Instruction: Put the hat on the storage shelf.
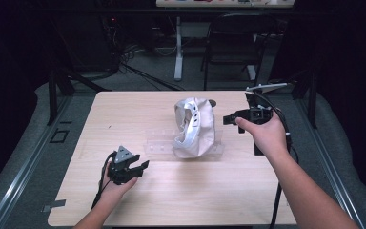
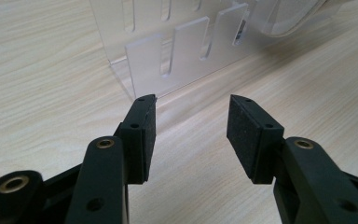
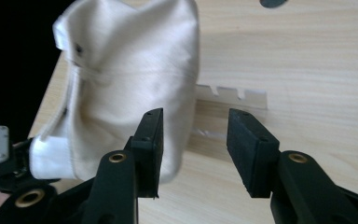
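Cap (image 1: 194, 128) upright on rack (image 1: 158, 143), just left of right gripper (image 1: 228, 119); left gripper (image 1: 140, 167) farther; both jaws open, empty.

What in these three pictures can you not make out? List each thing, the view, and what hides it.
- High view: the middle of the clear slotted rack is hidden by the white cloth cap standing on it.
- High view: the small dark thing behind the cap is half covered by it.
- Left claw view: the cap is cut off by the top edge.
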